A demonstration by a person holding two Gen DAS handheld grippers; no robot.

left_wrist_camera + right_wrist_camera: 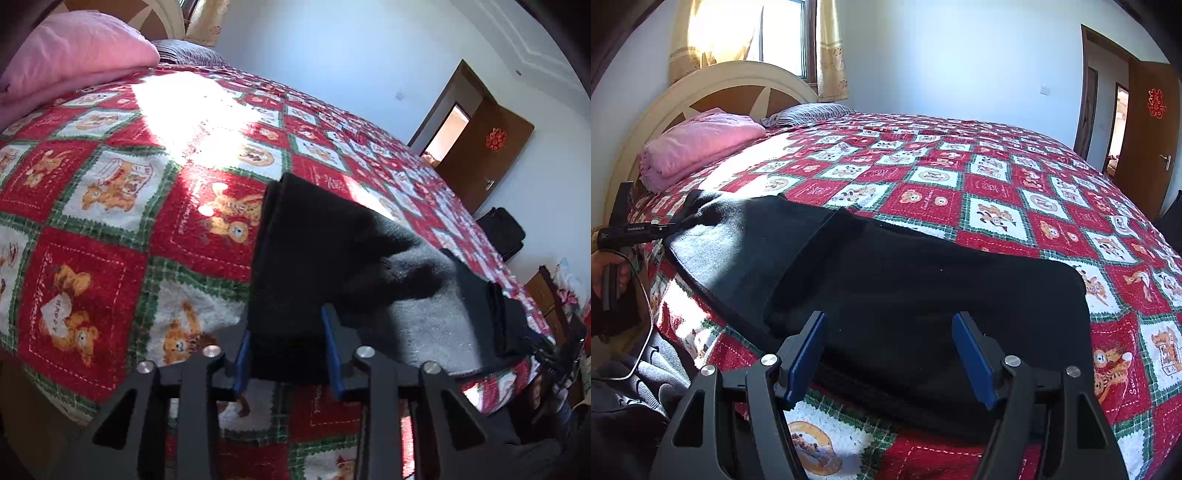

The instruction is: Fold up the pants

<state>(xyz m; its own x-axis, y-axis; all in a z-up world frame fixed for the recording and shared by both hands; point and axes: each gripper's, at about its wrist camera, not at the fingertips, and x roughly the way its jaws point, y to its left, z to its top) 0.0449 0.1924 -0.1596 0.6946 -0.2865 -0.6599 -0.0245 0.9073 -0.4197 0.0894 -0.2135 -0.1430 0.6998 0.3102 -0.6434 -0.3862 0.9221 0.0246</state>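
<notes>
The left gripper [288,354] has its blue-padded fingers [242,360] closed in on the end of the black pants [306,258], and the fabric bunches between the pads, so it looks clamped on the cloth, though the dark material makes the exact contact hard to read. Its black metal linkage arms with silver rivets fan out below. Beside the clamped end, the fleecy grey inner side of the pants [417,310] is turned up in a soft fold.

The right gripper [890,354] stands with its jaws wide apart above the near edge of the pants [923,288], its blue pads [973,363] holding nothing. From this side the pants lie as a long, flat, matte black band along the near edge of the bed, with rounded corners and a grey fuzzy lining [709,243] showing at the far left end, where the other gripper [635,232] and a hand [607,271] on its handle meet the cloth.

The pants rest on a nubby quilted bedspread [960,184] of red, white and green squares printed with teddy bears. Farther off, a folded pink blanket [701,144] and a striped pillow [809,112] lie against a cream, arched headboard [738,79]. A brown wooden door [1145,140] stands open at right.
</notes>
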